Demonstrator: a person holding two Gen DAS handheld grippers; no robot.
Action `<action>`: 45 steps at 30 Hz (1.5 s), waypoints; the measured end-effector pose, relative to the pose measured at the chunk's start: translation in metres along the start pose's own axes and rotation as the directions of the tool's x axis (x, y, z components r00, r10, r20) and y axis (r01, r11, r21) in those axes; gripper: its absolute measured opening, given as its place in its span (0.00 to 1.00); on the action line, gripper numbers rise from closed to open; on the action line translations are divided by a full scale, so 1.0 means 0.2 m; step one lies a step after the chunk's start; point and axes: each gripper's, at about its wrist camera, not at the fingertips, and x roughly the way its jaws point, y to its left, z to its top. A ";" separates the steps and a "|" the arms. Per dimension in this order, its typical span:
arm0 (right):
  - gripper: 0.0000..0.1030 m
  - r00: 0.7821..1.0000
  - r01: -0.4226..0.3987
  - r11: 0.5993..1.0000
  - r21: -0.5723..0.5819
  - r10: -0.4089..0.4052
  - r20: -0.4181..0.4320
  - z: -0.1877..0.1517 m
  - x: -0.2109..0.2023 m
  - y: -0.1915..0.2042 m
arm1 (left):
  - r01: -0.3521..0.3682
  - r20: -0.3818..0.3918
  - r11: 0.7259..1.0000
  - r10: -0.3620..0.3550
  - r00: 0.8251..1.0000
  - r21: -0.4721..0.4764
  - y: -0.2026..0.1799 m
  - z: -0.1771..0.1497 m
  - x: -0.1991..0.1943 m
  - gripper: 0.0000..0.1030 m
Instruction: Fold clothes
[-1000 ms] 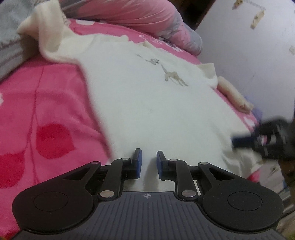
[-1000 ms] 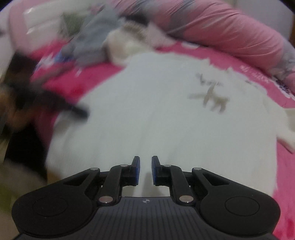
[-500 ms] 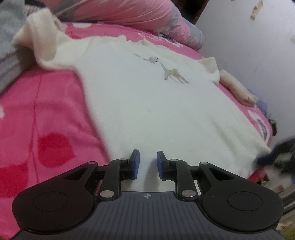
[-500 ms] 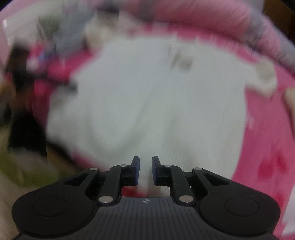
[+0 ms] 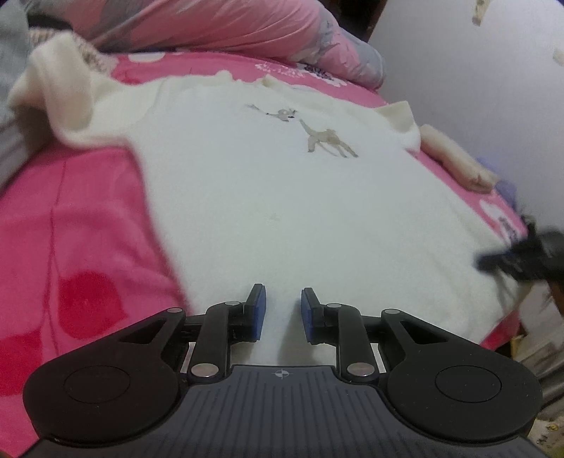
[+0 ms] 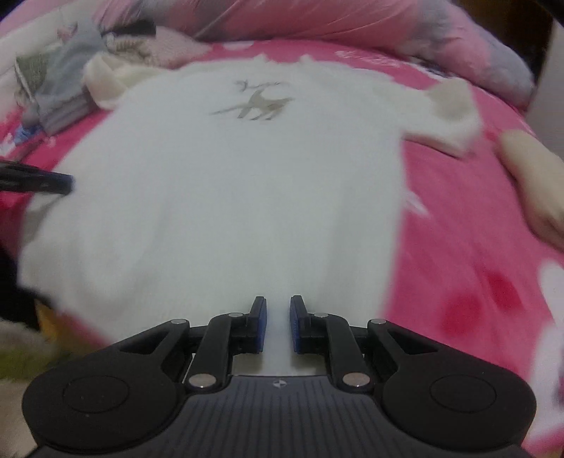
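Left tool: the left tool (image 5: 282, 311) sits low over the near hem of the sweater (image 5: 268, 197), pads a little apart with white knit showing in the gap; whether it pinches the fabric I cannot tell. It also shows at the left edge of the right wrist view (image 6: 38, 181), blurred, at the sweater's left side.
Right tool: the right tool (image 6: 277, 324) is at the near hem too, toward the sweater's right edge, pads close together with a narrow strip of white between them; a grip cannot be told. In the left wrist view it appears as a dark blur (image 5: 518, 257) at the sweater's near right corner.
Sweater: white, fluffy, spread flat and front-up on the bed (image 5: 70, 218), hem nearest, neckline far. A grey deer print (image 6: 253, 102) sits on the chest.
Sleeves: the left sleeve (image 5: 60, 95) lies bunched toward the far left; the right sleeve (image 6: 447, 112) is short and folded near the shoulder.
Bed cover: pink, with red round shapes near the edges.
Right side: a cream folded item (image 5: 454, 162) lies just beside the right sleeve.
Far left: grey clothes (image 6: 60, 91) piled beside the left sleeve.
Far end: a pink quilt (image 5: 197, 24) is rolled along the head of the bed.
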 end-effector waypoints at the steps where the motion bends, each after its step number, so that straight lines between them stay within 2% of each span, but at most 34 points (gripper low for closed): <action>1: 0.14 1.000 0.006 1.000 0.017 -0.005 -0.027 -0.01 -0.05 -0.01 | 0.015 -0.003 1.000 -0.015 1.000 -0.020 0.02 0.00 0.00 0.21; 3: 0.14 0.998 0.030 0.999 0.030 -0.028 -0.064 -0.01 -0.14 -0.02 | 0.027 -0.005 0.999 -0.027 1.000 -0.039 0.04 0.01 -0.01 0.21; 5: 0.14 0.998 0.057 0.998 0.000 -0.057 -0.008 0.07 -0.18 -0.01 | 0.023 -0.003 0.999 -0.023 1.000 -0.036 0.04 0.01 -0.01 0.21; 7: 0.14 0.997 0.037 0.999 -0.017 -0.036 0.063 0.18 -0.15 0.01 | 0.010 -0.002 1.000 -0.010 1.000 -0.022 0.02 0.01 -0.01 0.21; 10: 0.14 0.994 0.000 0.999 -0.040 0.005 0.108 0.34 0.04 0.02 | -0.015 -0.002 1.000 0.015 1.000 0.009 0.00 0.01 -0.02 0.21; 12: 0.14 0.996 0.010 0.998 -0.063 -0.004 0.086 0.38 0.19 0.01 | -0.017 -0.001 1.000 0.017 1.000 0.015 0.00 0.01 -0.01 0.21; 14: 0.14 0.995 0.093 0.991 -0.101 -0.090 0.032 0.32 0.29 -0.03 | -0.010 0.001 1.000 0.010 1.000 0.011 0.02 0.00 -0.02 0.21; 15: 0.14 0.994 0.107 0.991 -0.085 -0.105 0.025 0.26 0.29 -0.09 | -0.004 0.003 1.000 0.004 1.000 0.009 0.03 0.00 -0.02 0.21; 18: 0.12 0.994 0.096 0.993 0.067 -0.099 0.042 0.06 0.10 -0.26 | 0.025 0.008 1.000 -0.025 1.000 -0.005 0.06 0.00 -0.02 0.21; 20: 0.29 0.988 0.145 0.983 0.115 -0.150 0.030 -0.02 -0.03 -0.29 | 0.049 0.007 0.999 -0.049 0.999 -0.020 0.09 0.00 -0.03 0.21; 22: 0.29 0.970 0.242 0.965 0.105 -0.241 -0.021 -0.03 -0.11 -0.27 | 0.054 0.017 0.998 -0.053 0.998 -0.028 0.09 0.01 -0.05 0.21; 24: 0.29 0.965 0.259 0.964 0.064 -0.261 0.029 0.00 -0.18 -0.22 | 0.055 0.039 0.998 -0.054 0.998 -0.025 0.07 0.03 -0.09 0.21; 27: 0.29 0.982 0.119 0.993 -0.013 -0.116 0.151 0.14 -0.20 -0.03 | 0.098 0.091 0.994 -0.103 0.991 0.051 -0.04 0.05 -0.14 0.24; 28: 0.29 0.985 0.062 0.996 -0.063 -0.051 0.166 0.18 -0.16 0.04 | 0.109 0.094 0.990 -0.117 0.989 0.088 -0.09 0.05 -0.14 0.24; 30: 0.28 0.986 -0.032 0.983 -0.180 0.061 0.154 0.22 -0.05 0.21 | 0.120 0.064 0.979 -0.132 0.989 0.163 -0.21 0.05 -0.08 0.24; 32: 0.27 0.993 -0.066 0.953 -0.297 0.093 0.078 0.21 0.09 0.37 | 0.120 0.012 0.968 -0.126 0.992 0.219 -0.30 0.01 0.00 0.24; 34: 0.27 0.999 -0.051 0.927 -0.371 0.054 -0.002 0.12 0.18 0.42 | 0.102 -0.047 0.963 -0.094 0.994 0.249 -0.34 -0.03 0.08 0.24; 35: 0.27 0.999 -0.050 0.928 -0.368 0.048 -0.013 0.06 0.17 0.38 | 0.100 -0.058 0.965 -0.088 0.994 0.244 -0.33 -0.05 0.09 0.24; 37: 0.27 0.998 -0.054 0.936 -0.347 0.042 -0.042 -0.04 0.10 0.32 | 0.109 -0.060 0.973 -0.098 0.993 0.204 -0.27 -0.08 0.06 0.24; 40: 0.27 0.995 -0.027 0.931 -0.365 -0.010 -0.100 -0.12 -0.05 0.30 | 0.120 -0.058 0.981 -0.113 0.992 0.154 -0.18 -0.10 -0.02 0.24; 42: 0.27 0.995 -0.009 0.933 -0.361 -0.026 -0.092 -0.12 -0.12 0.32 | 0.116 -0.047 0.981 -0.110 0.993 0.156 -0.15 -0.11 -0.07 0.24; 45: 0.27 1.000 0.012 0.953 -0.302 -0.005 0.023 0.01 -0.09 0.36 | 0.101 0.005 0.969 -0.105 0.994 0.224 -0.22 -0.10 -0.11 0.24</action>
